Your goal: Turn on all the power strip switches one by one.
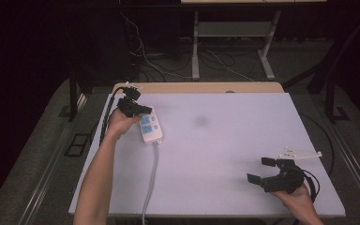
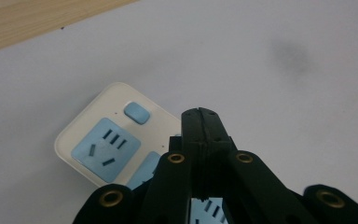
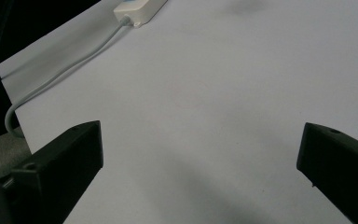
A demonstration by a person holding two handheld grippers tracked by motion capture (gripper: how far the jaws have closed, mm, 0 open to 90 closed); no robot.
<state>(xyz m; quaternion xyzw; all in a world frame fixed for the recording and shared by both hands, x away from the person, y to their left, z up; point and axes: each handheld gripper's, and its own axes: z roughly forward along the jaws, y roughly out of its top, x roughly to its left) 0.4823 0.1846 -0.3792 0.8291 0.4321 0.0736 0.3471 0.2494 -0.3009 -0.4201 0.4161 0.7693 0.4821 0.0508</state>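
A white power strip (image 1: 151, 125) with blue sockets lies near the left edge of the white table top (image 1: 225, 140); its grey cable (image 1: 151, 176) runs toward the front edge. My left gripper (image 1: 143, 111) hovers just over the strip's far end, jaws pressed together with nothing between them. In the left gripper view the shut tips (image 2: 200, 114) sit above the strip (image 2: 105, 149), near its blue switch (image 2: 137, 112). My right gripper (image 1: 261, 170) rests near the front right corner, jaws wide apart and empty. The right gripper view shows the strip's cable end (image 3: 137, 10) far off.
A wooden table edge (image 1: 197, 87) runs along the back of the white top. A white bracket (image 1: 300, 153) lies just behind the right gripper. A faint dark smudge (image 1: 201, 121) marks the board's middle. Cables and table legs (image 1: 196, 47) stand on the floor beyond.
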